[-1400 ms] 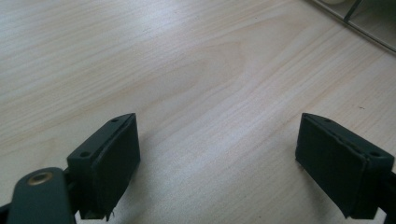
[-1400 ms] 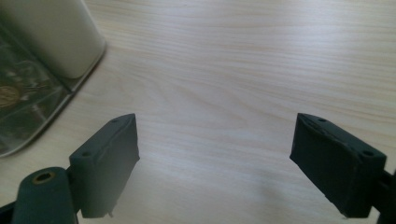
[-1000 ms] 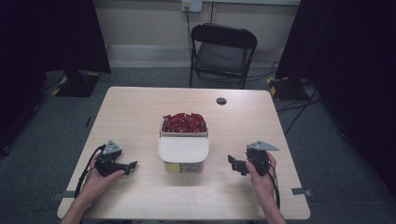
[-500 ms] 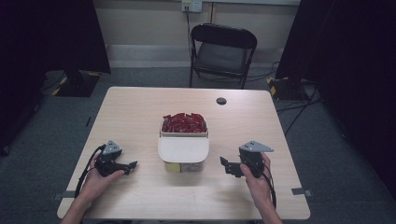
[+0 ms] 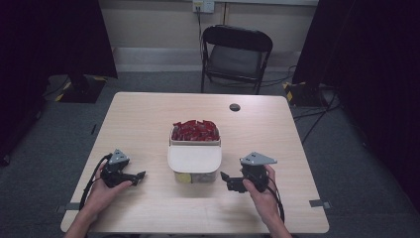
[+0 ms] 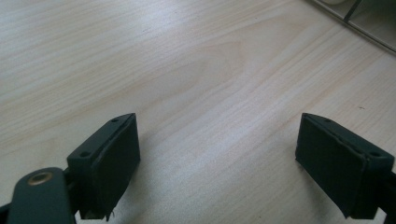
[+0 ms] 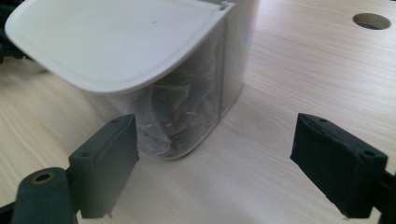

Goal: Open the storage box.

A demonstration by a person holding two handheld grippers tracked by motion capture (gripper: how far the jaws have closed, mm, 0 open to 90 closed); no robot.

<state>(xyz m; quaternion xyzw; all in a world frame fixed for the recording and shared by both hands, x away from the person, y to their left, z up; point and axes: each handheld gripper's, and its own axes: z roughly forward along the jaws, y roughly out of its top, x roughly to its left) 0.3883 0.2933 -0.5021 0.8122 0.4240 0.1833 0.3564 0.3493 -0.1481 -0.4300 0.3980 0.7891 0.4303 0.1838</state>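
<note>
A clear plastic container [image 5: 194, 154] stands at the table's middle, with red packets [image 5: 195, 130] in its far half and a white lid [image 5: 194, 158] over its near half. In the right gripper view the lid [image 7: 116, 42] and the clear wall [image 7: 187, 116] loom close ahead, left of centre. My right gripper [image 5: 224, 177] is open, just right of the container, its jaws pointing at it. On the table's left, my left gripper [image 5: 141, 175] is open over bare wood [image 6: 210, 93], apart from the container. Both grippers hold nothing.
A round cable hole [image 5: 235, 107] sits in the tabletop [image 5: 148, 114] at the back right. A black folding chair [image 5: 236, 54] stands behind the table. Dark curtains hang at both sides.
My right gripper has moved left toward the container and turned its jaws at it. The left gripper has stayed in place.
</note>
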